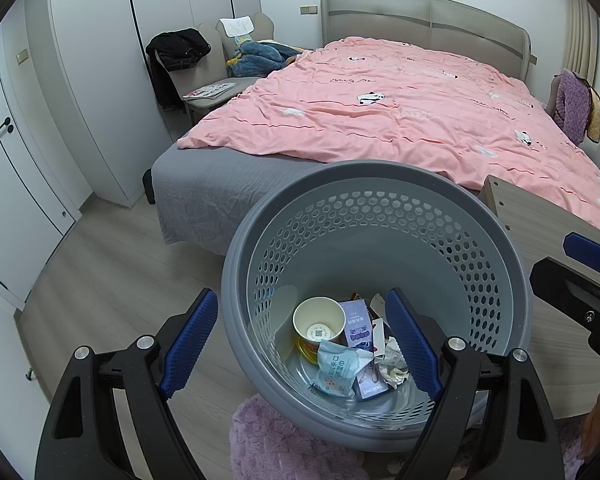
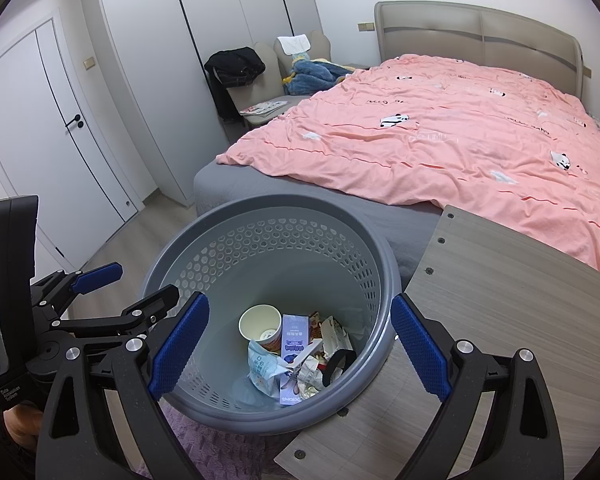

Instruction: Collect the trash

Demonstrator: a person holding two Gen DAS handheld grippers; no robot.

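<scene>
Left gripper (image 1: pixel 300 344): fingers spread wide with nothing between them, held above the near rim of the bin; its blue pads (image 1: pixel 190 342) frame the bin's opening, the right one overlapping the inside of the bin in this view.
Right gripper (image 2: pixel 300 346): fingers likewise apart and gripping nothing, poised over the bin from the near side, with the left gripper just off to its left.
Trash bin (image 1: pixel 380 184): grey, round, with a perforated wall; it sits directly ahead of and below both grippers, between the bed and the wooden board.
Paper cup (image 1: pixel 319 320): lies tilted in the bottom of the bin, mouth facing up toward the grippers, at the left of the pile.
Other trash: a pale blue wipes packet (image 1: pixel 342 368) nearest the grippers, a lilac carton (image 1: pixel 356 322) beside the cup, crumpled paper (image 1: pixel 394 368) to the right; all rest together on the bin floor.
Wooden board (image 2: pixel 500 320): to the right of the bin, ahead of the right gripper's right finger, touching or just beside the bin wall.
Bed (image 1: pixel 380 120): beyond the bin, covered with a pink quilt.
Purple rug (image 1: pixel 276 440): below the left gripper, at the bin's near side.
</scene>
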